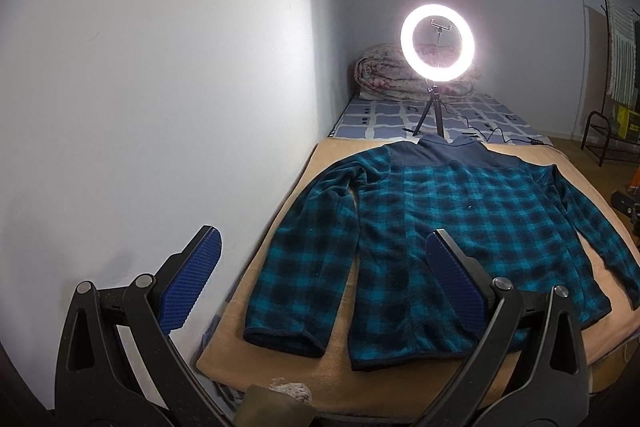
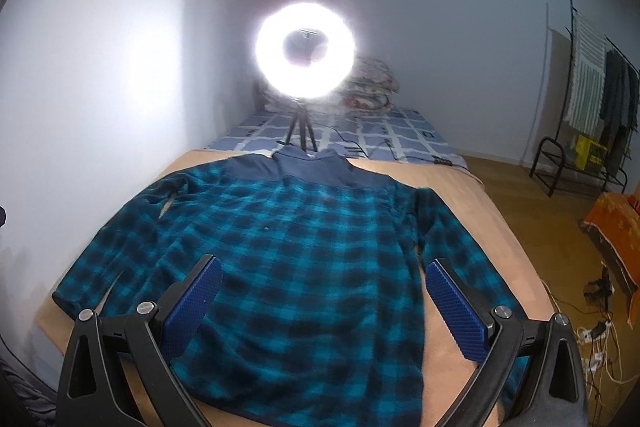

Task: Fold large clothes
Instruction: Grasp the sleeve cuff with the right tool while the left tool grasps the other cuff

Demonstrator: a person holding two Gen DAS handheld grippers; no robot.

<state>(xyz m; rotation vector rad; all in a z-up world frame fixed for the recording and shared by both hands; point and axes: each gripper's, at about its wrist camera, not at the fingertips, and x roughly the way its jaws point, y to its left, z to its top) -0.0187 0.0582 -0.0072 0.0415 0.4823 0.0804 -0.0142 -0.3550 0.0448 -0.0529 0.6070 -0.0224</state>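
Note:
A teal and black checked fleece shirt (image 1: pixel 460 219) with a navy yoke and collar lies flat on a tan blanket (image 1: pixel 332 359), back up, both sleeves spread along its sides. In the right wrist view the same shirt (image 2: pixel 304 267) fills the middle, and the tan blanket (image 2: pixel 492 223) shows beside it. My left gripper (image 1: pixel 324 239) hovers open above the near left corner of the bed, close to the left sleeve cuff (image 1: pixel 284 337). My right gripper (image 2: pixel 324 271) hovers open over the shirt's lower body. Nothing sits between either pair of blue pads.
A lit ring light on a tripod (image 1: pixel 437 43) stands beyond the collar, with a cable trailing right. A rolled quilt (image 1: pixel 384 75) lies at the far end. A white wall (image 1: pixel 160 87) runs along the left. A clothes rack (image 2: pixel 592 99) and floor cables (image 2: pixel 600 343) are on the right.

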